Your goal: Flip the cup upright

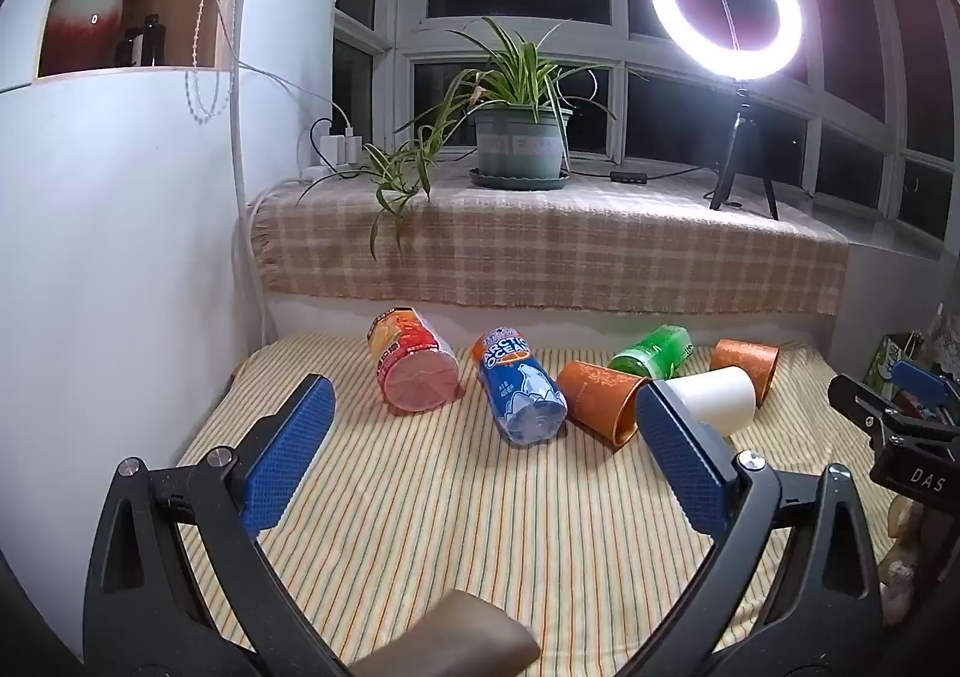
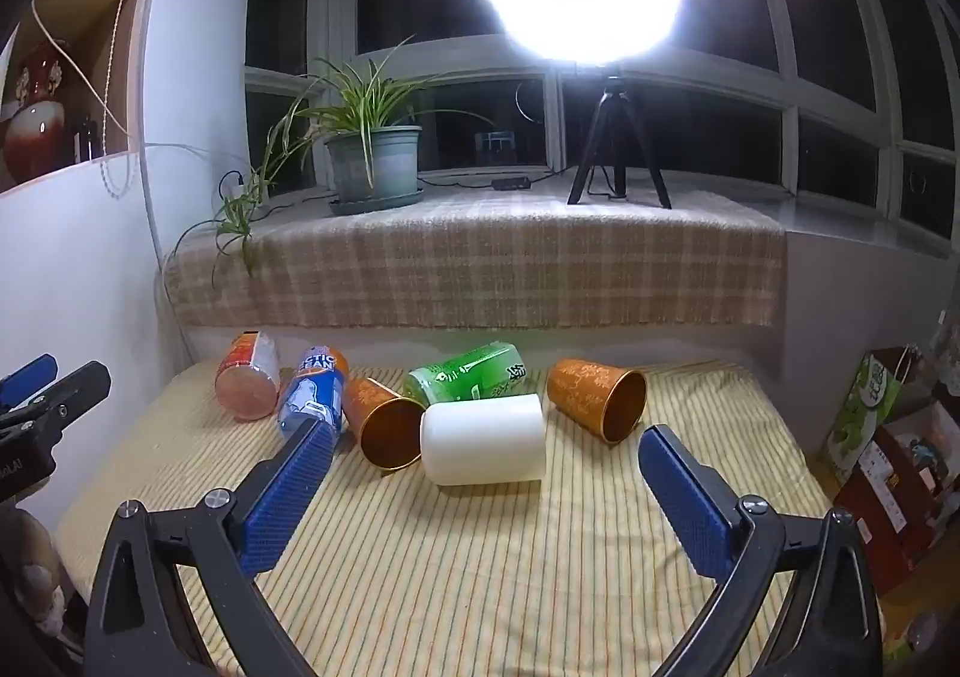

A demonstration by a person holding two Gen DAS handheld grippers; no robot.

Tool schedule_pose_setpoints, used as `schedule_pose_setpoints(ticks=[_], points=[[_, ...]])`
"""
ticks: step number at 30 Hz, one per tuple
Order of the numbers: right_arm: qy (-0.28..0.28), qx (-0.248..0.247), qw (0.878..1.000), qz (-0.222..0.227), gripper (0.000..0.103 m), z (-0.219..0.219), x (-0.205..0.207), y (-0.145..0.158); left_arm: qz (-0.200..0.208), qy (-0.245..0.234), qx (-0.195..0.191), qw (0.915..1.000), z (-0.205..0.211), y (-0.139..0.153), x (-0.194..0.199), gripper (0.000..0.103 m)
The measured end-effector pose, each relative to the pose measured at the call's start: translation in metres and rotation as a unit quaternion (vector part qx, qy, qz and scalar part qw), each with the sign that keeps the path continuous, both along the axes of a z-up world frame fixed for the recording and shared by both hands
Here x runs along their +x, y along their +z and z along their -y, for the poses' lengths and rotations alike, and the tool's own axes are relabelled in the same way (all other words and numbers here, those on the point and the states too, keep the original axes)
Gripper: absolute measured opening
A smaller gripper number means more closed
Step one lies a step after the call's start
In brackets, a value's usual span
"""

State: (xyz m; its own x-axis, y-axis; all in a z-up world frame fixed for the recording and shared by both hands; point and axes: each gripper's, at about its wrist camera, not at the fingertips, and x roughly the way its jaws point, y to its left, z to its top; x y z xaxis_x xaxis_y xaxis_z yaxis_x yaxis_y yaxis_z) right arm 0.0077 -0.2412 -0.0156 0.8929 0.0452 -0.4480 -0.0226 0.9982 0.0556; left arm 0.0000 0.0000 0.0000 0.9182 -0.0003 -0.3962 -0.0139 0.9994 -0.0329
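Left gripper (image 1: 483,440): jaws spread, empty.
Right gripper (image 2: 486,473): jaws spread, empty.
White cup (image 2: 483,440): on its side, striped cloth (image 2: 480,557).

Yellow cloth (image 2: 480,557) with thin orange and green stripes fills the lower frame. White cup (image 2: 483,439) at centre, two orange cups (image 2: 384,428) (image 2: 597,398) with pale floral print flanking it, green can (image 2: 468,374) behind. Blue bottle (image 2: 315,392), red-orange one (image 2: 249,383) at left. Blue textured pads on black fingers (image 2: 288,497). Beige plaid blanket (image 2: 480,269) above.
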Motion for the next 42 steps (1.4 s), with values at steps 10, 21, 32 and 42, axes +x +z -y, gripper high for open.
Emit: schedule_pose_setpoints(ticks=[10, 21, 32, 42], points=[[-0.004, -0.016, 1.0, 0.006, 0.103, -0.004, -0.001, 0.002, -0.004, 0.002, 0.001, 1.0, -0.001, -0.004, 0.003, 0.102], [-0.01, -0.028, 0.999, 0.015, 0.103, -0.008, -0.002, 0.005, -0.004, 0.001, 0.002, 1.0, -0.002, -0.003, 0.001, 0.102], [-0.014, -0.039, 0.999, 0.019, 0.103, -0.01, 0.0, 0.007, -0.004, 0.001, 0.001, 1.0, -0.002, -0.003, 0.001, 0.102], [-0.016, -0.047, 0.999, 0.019, 0.103, -0.013, 0.001, 0.007, -0.004, 0.001, 0.001, 1.0, -0.002, -0.003, 0.001, 0.102]])
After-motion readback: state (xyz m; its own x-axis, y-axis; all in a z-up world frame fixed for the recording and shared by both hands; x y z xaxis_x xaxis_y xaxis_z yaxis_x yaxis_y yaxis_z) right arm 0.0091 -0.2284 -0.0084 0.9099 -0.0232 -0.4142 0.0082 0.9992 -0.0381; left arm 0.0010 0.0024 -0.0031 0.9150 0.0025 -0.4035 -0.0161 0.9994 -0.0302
